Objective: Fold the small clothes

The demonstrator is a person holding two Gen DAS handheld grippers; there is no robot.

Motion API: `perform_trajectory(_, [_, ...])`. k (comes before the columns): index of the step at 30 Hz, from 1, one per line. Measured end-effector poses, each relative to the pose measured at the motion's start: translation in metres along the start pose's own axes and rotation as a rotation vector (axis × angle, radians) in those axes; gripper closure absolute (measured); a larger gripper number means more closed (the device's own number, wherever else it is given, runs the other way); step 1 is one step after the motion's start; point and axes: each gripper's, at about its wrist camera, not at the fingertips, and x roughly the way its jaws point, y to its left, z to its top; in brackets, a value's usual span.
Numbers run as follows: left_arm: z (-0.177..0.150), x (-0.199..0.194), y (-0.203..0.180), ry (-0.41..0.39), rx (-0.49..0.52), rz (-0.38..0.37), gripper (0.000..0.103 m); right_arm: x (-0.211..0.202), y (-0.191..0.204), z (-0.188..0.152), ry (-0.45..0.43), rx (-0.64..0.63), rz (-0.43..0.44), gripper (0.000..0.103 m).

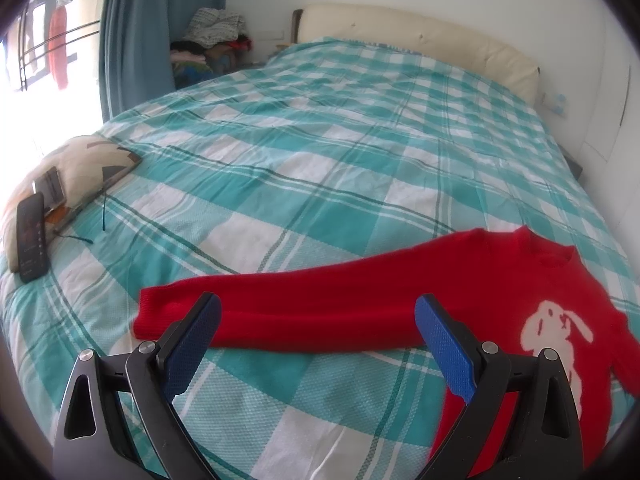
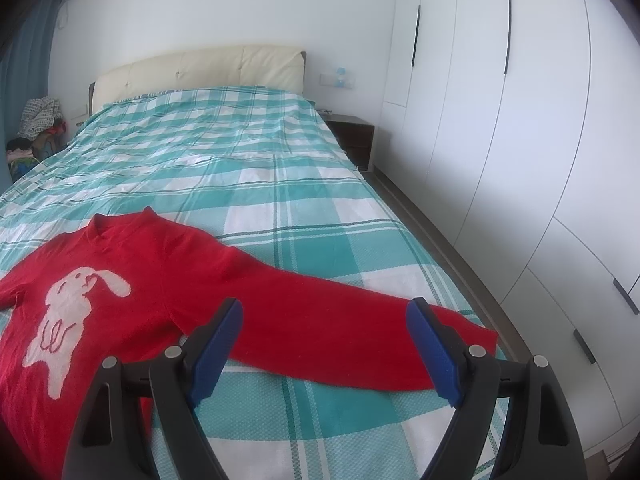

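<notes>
A small red sweater (image 1: 500, 280) with a white rabbit on the chest lies flat, face up, on the bed, both sleeves spread out sideways. In the left wrist view my left gripper (image 1: 318, 312) is open and empty, its blue pads hovering just above and on the near side of the left sleeve (image 1: 280, 308). In the right wrist view the sweater (image 2: 160, 272) fills the lower left. My right gripper (image 2: 324, 316) is open and empty, just above and on the near side of the right sleeve (image 2: 340, 328). The sweater's lower hem is hidden below both views.
The bed has a teal and white checked cover (image 1: 320, 152) and a cream headboard (image 2: 200, 68). A cushion (image 1: 76, 168) with a phone (image 1: 32, 236) and a tablet lies at the bed's left edge. White wardrobes (image 2: 520, 120) and a nightstand (image 2: 354, 136) stand on the right.
</notes>
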Motion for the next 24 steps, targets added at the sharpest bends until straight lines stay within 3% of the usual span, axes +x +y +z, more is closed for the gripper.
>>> perform_trajectory(24, [0.0009, 0.0003, 0.0002, 0.001, 0.002, -0.001, 0.005, 0.0018, -0.0013, -0.0005, 0.0, -0.002, -0.001, 0.02])
